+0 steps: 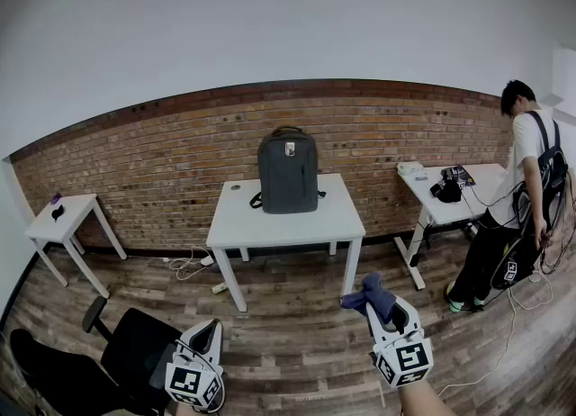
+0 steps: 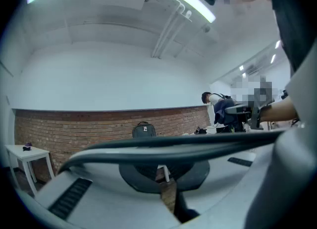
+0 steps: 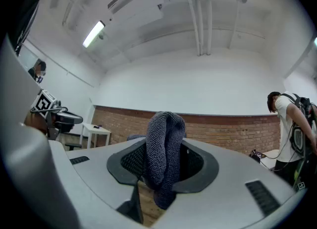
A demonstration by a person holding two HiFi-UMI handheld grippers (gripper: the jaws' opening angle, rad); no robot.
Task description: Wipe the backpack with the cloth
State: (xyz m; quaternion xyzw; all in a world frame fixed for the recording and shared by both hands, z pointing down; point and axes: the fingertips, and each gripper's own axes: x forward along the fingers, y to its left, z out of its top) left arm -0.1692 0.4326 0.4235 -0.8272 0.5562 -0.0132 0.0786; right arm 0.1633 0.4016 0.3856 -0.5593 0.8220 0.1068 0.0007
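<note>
1. The backpack (image 1: 288, 171), dark grey, is being kept upright at the back of the mid table (image 1: 270, 223), front w/ a small label facing the camera.
2. It is being shown near the brick wall (image 1: 162, 167); whether it is touching the wall can't be told.
3. Both grippers are being held low over the wood floor (image 1: 297, 338), well apart from the mid table & the backpack.
4. The R gripper (image 1: 390, 315) is being held at the lower right of the head view, jaws being pointed toward the table.
5. The cloth (image 1: 370, 295), a dark blue-grey knit, is being pinched btwn the R jaws. The jaws are being kept narrow on it, w/ a bunched fold sticking up past the tips & 1 end hanging below.
6. The L gripper (image 1: 209, 329) is being held at the lower left, above a black chair (image 1: 135, 351). Its jaws are being kept almost together, w/ only a thin slit btwn them & nothing gripped.
7. In the L gripper view, a dark curved bar (image 2: 173, 143) is being seen across the jaws; what it is can't be told.
8. A person (image 1: 520, 171) is being seen standing bent at the R table (image 1: 450, 209), w/ cables hanging by the legs.
9. A small L table (image 1: 67, 216) is being shown by the wall at far left.
</note>
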